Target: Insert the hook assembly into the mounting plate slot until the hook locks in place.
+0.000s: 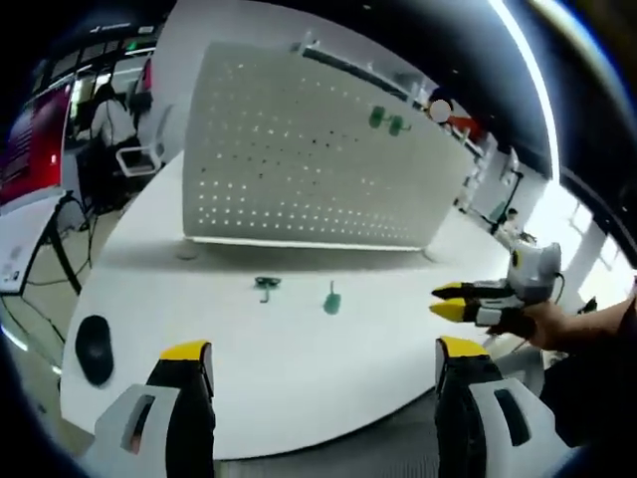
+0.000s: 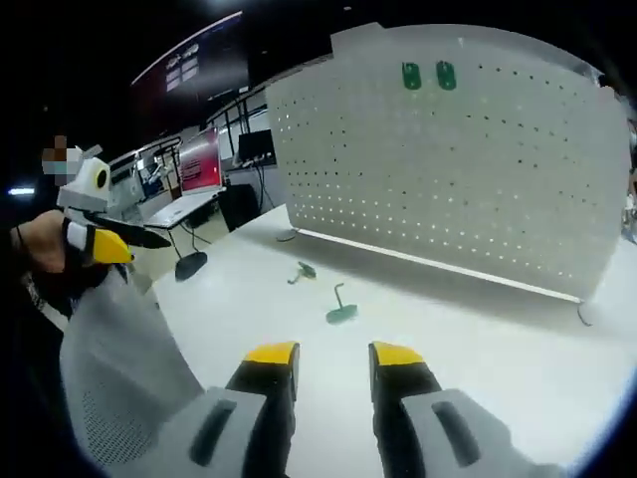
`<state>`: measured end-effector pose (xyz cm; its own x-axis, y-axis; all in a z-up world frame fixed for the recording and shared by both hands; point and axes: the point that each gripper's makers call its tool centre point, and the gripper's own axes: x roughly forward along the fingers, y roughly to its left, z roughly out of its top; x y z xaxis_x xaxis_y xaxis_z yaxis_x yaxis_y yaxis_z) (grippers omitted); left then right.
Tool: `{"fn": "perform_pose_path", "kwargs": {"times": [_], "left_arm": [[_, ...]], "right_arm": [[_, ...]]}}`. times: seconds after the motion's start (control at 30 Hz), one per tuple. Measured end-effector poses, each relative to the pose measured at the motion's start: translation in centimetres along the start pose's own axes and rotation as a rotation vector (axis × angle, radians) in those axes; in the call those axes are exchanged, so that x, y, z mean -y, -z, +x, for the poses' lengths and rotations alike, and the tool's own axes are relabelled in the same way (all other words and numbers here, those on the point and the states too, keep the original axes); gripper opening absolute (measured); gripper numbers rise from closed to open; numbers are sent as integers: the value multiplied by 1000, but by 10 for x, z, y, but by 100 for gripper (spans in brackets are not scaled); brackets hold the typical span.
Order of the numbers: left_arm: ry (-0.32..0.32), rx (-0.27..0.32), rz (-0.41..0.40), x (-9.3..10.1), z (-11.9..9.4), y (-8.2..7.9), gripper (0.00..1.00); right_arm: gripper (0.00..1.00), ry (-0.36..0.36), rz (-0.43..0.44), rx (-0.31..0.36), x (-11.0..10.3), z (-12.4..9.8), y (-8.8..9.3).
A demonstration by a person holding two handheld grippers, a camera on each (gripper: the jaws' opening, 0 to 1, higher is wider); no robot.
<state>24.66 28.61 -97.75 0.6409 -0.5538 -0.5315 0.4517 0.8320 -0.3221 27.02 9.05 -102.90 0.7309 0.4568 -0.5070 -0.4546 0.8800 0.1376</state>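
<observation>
A white perforated mounting plate (image 1: 309, 169) (image 2: 458, 149) stands upright at the back of the white table (image 1: 229, 339). Two green hooks (image 1: 386, 121) (image 2: 428, 76) hang near its top edge. Two more green hook pieces lie on the table in front of it, one to the left (image 1: 266, 286) (image 2: 302, 271) and one to the right (image 1: 331, 300) (image 2: 341, 311). My left gripper (image 1: 323, 351) is open wide and empty, well short of them. The right gripper (image 2: 335, 355) (image 1: 450, 301) is open with a narrower gap, holds nothing, and hovers to the right of the pieces.
A black mouse (image 1: 94, 349) lies near the table's left edge. A hand (image 1: 542, 324) holds the right gripper; a grey sleeve (image 2: 119, 368) and the left gripper (image 2: 100, 244) show at left. Desks and monitors (image 2: 199, 159) stand beyond the table.
</observation>
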Motion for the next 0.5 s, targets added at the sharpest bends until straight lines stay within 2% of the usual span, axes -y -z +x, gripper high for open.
{"fn": "perform_pose_path", "kwargs": {"times": [0.3,0.5], "left_arm": [[1,-13,-23,-7,6,1,93],[5,-31,-33,-8,11,4,93]], "right_arm": [[23,-48,10,-55,-2,63,-5],[21,-71,17,-91,-2,94,-4]]}}
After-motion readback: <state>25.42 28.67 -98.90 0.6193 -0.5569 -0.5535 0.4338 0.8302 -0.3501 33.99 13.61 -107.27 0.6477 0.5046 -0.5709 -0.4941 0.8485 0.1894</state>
